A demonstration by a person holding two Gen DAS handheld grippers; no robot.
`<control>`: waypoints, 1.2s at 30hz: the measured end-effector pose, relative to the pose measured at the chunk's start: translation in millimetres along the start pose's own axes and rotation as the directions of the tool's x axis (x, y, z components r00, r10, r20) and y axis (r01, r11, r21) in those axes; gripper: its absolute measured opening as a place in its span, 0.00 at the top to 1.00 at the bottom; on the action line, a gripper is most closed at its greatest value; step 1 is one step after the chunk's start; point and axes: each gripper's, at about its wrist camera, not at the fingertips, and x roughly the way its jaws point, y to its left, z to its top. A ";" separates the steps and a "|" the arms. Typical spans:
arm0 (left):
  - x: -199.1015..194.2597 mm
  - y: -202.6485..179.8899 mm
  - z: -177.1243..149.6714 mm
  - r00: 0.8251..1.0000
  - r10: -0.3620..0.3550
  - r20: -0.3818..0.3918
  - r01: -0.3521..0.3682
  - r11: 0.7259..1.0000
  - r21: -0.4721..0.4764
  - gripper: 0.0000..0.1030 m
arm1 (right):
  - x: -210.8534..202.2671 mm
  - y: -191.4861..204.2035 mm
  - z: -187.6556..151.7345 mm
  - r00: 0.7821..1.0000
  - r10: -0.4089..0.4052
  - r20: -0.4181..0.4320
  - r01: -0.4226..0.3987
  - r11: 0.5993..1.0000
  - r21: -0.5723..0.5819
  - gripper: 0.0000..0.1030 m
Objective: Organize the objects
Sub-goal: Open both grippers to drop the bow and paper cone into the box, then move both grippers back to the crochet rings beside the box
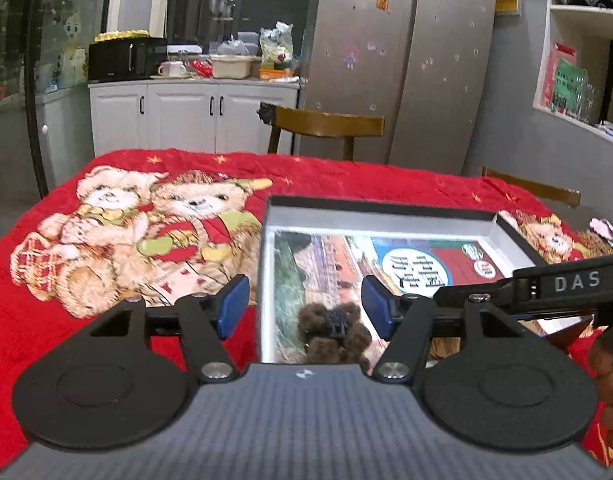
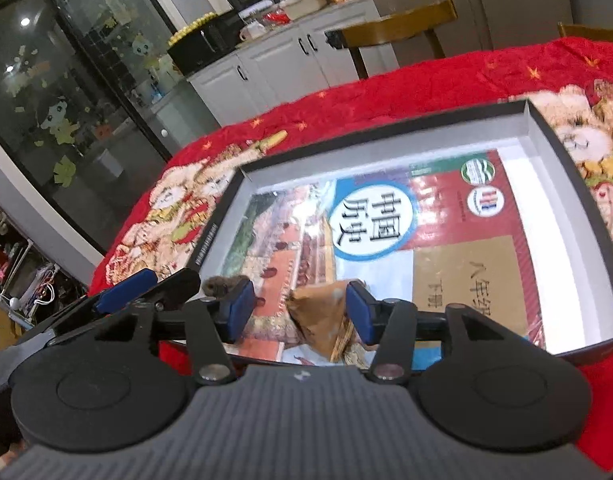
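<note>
A shallow black-rimmed box [image 1: 386, 204] [image 2: 386, 126] with a white inside lies on the red blanket. A history textbook [image 1: 418, 264] [image 2: 386, 220] lies flat in it. A brown fuzzy hair clip [image 1: 332, 332] [image 2: 222, 285] rests on the book near the box's front left corner. My left gripper [image 1: 305, 306] is open over it, and the pads do not touch it. A brown pyramid-shaped pouch [image 2: 326, 320] sits on the book between the pads of my open right gripper [image 2: 298, 312], which do not press on it. In each view, the other gripper's finger [image 1: 546, 284] [image 2: 122, 292] shows at the side.
A red blanket with teddy bears [image 1: 146, 240] covers the table. Wooden chairs [image 1: 326, 124] stand at its far side, with white cabinets [image 1: 186, 116] and a fridge [image 1: 406, 80] behind. A small pink and white thing [image 1: 606, 228] lies near the table's right edge. A hand [image 1: 610, 380] shows at right.
</note>
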 end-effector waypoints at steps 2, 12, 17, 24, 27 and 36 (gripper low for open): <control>-7.0 2.9 3.9 1.000 0.000 0.016 0.000 1.000 -0.008 0.34 | -9.1 7.2 3.7 1.000 0.008 0.028 -0.007 1.000 -0.023 0.35; -64.2 -0.6 24.9 0.985 0.093 0.145 -0.095 0.995 0.006 0.34 | -77.3 49.3 6.1 0.973 0.036 0.227 -0.009 0.993 -0.120 0.26; -96.7 12.2 25.7 0.994 0.019 0.111 -0.016 1.000 -0.024 0.34 | -103.5 66.9 -4.0 0.951 0.058 0.303 -0.011 0.988 -0.156 0.22; -150.4 18.7 -9.2 0.988 -0.004 0.156 0.004 1.000 0.000 0.34 | -119.0 84.2 -32.3 0.930 0.095 0.356 -0.020 0.978 -0.210 0.22; -169.4 19.9 -25.9 0.984 -0.036 0.177 0.036 0.999 0.001 0.31 | -122.7 82.0 -45.3 0.928 0.089 0.362 -0.017 0.980 -0.199 0.22; -182.4 10.1 -38.0 0.979 -0.099 0.177 0.093 0.995 0.042 0.30 | -135.0 50.6 -60.6 0.928 -0.005 0.371 0.042 0.995 -0.091 0.22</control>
